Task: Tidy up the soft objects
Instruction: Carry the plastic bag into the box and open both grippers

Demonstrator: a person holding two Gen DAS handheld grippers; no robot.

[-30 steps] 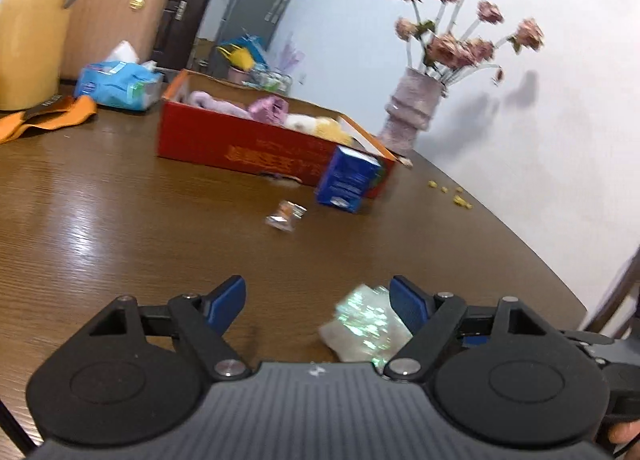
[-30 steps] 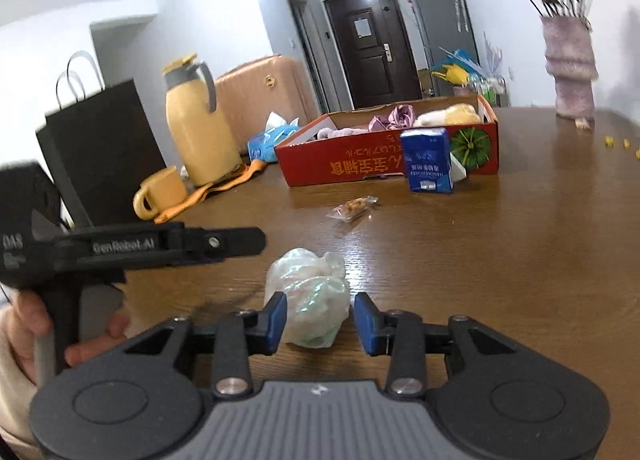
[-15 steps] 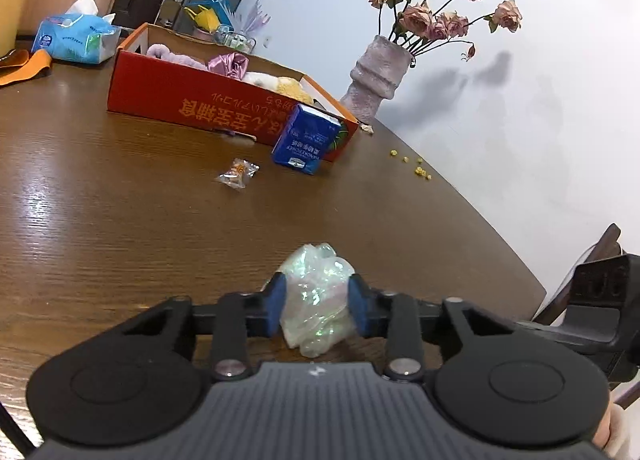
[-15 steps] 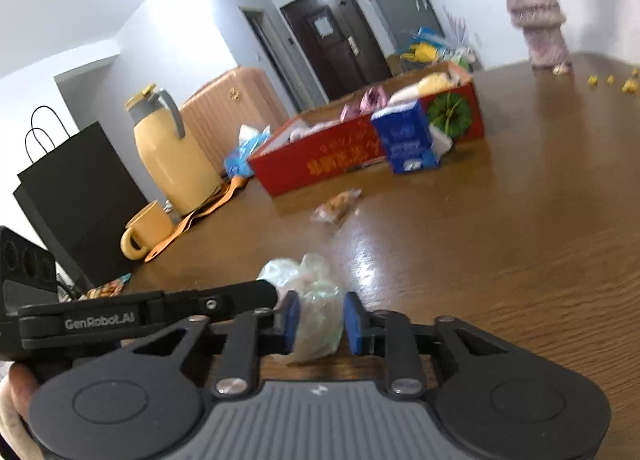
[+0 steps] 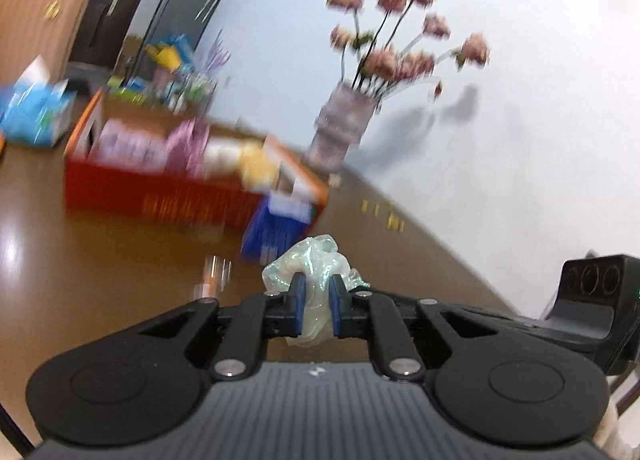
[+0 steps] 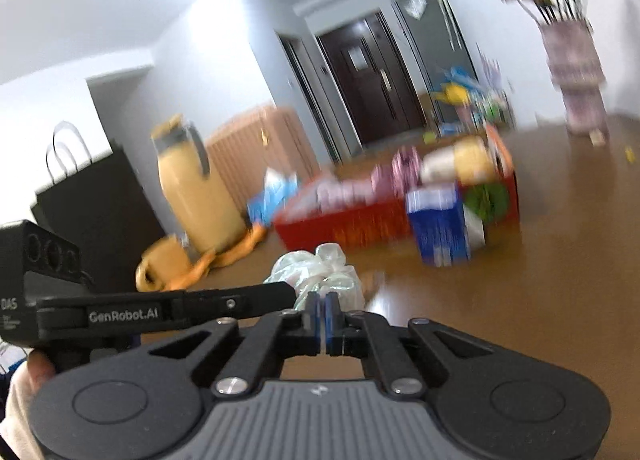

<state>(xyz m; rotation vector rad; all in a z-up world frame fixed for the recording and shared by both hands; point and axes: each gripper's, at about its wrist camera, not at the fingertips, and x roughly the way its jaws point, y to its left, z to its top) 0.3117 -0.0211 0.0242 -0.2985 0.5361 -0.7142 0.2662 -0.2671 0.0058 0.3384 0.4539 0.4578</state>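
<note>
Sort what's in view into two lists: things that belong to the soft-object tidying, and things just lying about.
Job: crumpled plastic bag, left gripper, right gripper, red box holding soft items.
Lying about: blue carton, flower vase, yellow jug, tissue pack.

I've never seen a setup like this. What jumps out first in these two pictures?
Front and centre, a crumpled, shimmery plastic bag is pinched by both the left hand-held gripper and the right hand-held gripper. Behind it on the brown table sits a red box filled with soft things, a blue carton leaning at its front. A vase of pink flowers stands by the white wall.
</note>
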